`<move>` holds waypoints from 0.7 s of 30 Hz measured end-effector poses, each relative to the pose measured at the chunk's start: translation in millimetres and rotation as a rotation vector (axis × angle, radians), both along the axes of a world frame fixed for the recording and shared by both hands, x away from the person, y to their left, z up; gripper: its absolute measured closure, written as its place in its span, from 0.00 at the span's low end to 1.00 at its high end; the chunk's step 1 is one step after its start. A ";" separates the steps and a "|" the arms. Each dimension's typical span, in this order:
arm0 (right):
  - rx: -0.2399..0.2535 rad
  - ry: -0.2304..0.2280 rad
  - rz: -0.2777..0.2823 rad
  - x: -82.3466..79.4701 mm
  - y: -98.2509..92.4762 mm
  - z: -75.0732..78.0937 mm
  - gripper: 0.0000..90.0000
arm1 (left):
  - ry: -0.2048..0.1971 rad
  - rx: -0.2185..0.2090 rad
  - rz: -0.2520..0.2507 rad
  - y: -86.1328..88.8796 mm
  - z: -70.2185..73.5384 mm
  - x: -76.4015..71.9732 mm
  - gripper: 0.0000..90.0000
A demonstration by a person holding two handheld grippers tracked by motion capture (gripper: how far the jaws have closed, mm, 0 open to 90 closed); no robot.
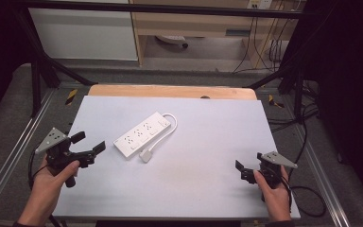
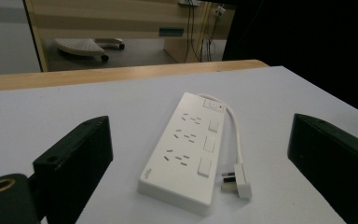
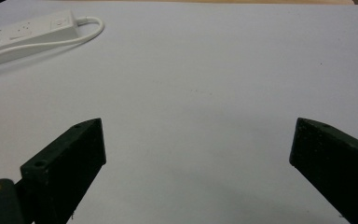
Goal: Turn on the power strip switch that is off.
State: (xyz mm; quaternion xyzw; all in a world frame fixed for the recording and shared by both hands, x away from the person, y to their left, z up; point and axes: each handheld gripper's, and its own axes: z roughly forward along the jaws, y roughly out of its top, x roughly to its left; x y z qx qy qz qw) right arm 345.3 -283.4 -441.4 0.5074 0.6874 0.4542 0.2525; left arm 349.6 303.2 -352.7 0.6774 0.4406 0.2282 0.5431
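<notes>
A white power strip (image 1: 142,134) lies slantwise on the white table top (image 1: 208,146), left of centre. Its short white cable (image 1: 171,124) loops round to a plug (image 1: 146,155) lying by its near end. My left gripper (image 1: 89,142) is held just left of the strip, open and empty. In the left gripper view the strip (image 2: 186,144) and plug (image 2: 237,179) lie ahead between the wide-apart jaws of that gripper (image 2: 198,126). My right gripper (image 1: 249,161) hovers open near the front right; in its own view the gripper (image 3: 198,125) spans bare table, with the strip (image 3: 23,35) far off at upper left.
A wooden strip (image 1: 170,91) runs along the table's far edge. Black frame posts (image 1: 37,80) and metal rails flank the table. Black cables (image 1: 307,189) trail on the floor at right. A cabinet and wall stand beyond.
</notes>
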 end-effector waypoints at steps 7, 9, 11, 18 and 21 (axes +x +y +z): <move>0.004 -0.003 -0.006 -0.8 -0.9 0.9 0.04 | 0.000 0.005 0.000 -8.1 7.7 11.0 0.08; 0.005 -0.003 -0.007 -0.6 -0.8 0.9 0.04 | -0.008 0.011 -0.001 -10.9 10.3 13.6 0.08; 0.005 -0.003 -0.007 -0.4 -0.7 0.8 0.04 | -0.013 0.009 -0.005 -13.2 13.2 15.6 0.08; 0.003 -0.005 -0.006 -0.6 -0.2 1.0 0.04 | -0.021 0.017 -0.019 -18.1 18.4 20.0 0.08; 0.000 -0.003 -0.010 -0.5 -0.1 1.0 0.03 | -0.019 0.021 -0.024 -19.7 19.3 21.6 0.08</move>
